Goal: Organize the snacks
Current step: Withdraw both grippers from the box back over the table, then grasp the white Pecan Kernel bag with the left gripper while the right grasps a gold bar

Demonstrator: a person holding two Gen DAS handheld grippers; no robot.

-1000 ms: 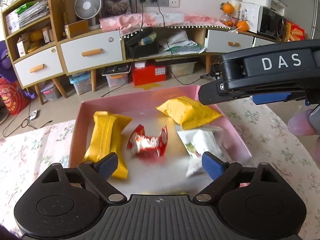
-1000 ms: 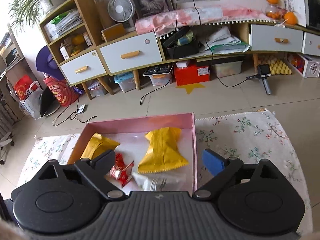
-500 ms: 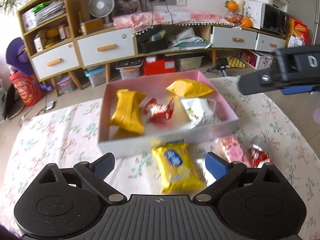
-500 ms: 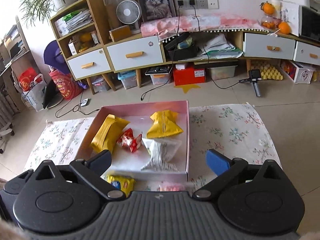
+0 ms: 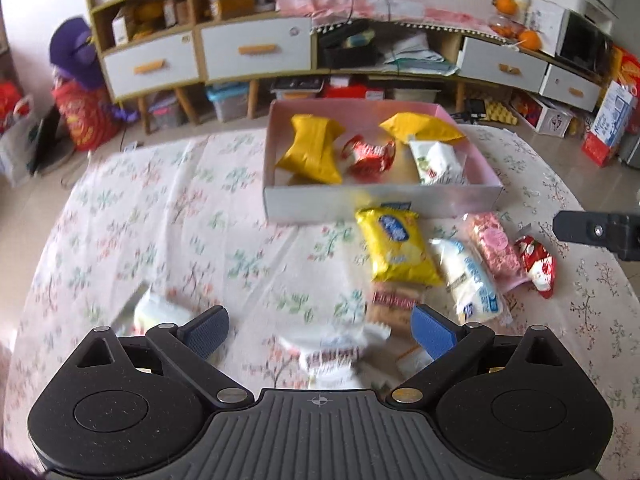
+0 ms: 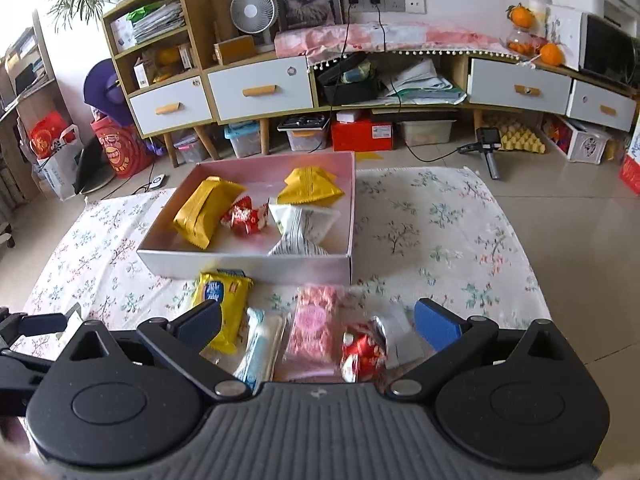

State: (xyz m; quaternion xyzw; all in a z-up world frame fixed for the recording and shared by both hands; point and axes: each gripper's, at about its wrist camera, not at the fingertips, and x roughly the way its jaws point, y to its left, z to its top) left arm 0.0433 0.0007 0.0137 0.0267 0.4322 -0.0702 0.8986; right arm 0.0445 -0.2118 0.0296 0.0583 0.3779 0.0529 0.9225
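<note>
A pink box (image 5: 380,202) (image 6: 248,266) sits on the floral cloth and holds two yellow packs (image 5: 312,148), a red candy (image 5: 368,154) and a white pack (image 5: 438,162). In front of it lie a yellow snack bag (image 5: 394,246) (image 6: 222,304), a white-blue pack (image 5: 472,280) (image 6: 260,340), a pink pack (image 5: 496,250) (image 6: 314,328) and a red wrapper (image 5: 538,266) (image 6: 362,354). My left gripper (image 5: 318,330) is open and empty above a white wrapper (image 5: 334,346). My right gripper (image 6: 318,322) is open and empty above the row of loose snacks.
A biscuit pack (image 5: 394,306) and a white pack (image 5: 160,312) lie near the left gripper. The table edge runs along the right (image 6: 516,240). Behind stand drawers (image 6: 260,88), shelves, floor boxes and cables.
Both grippers have pulled back and up from over the box. The loose snacks in front of the box have come into view. Both stay open.
</note>
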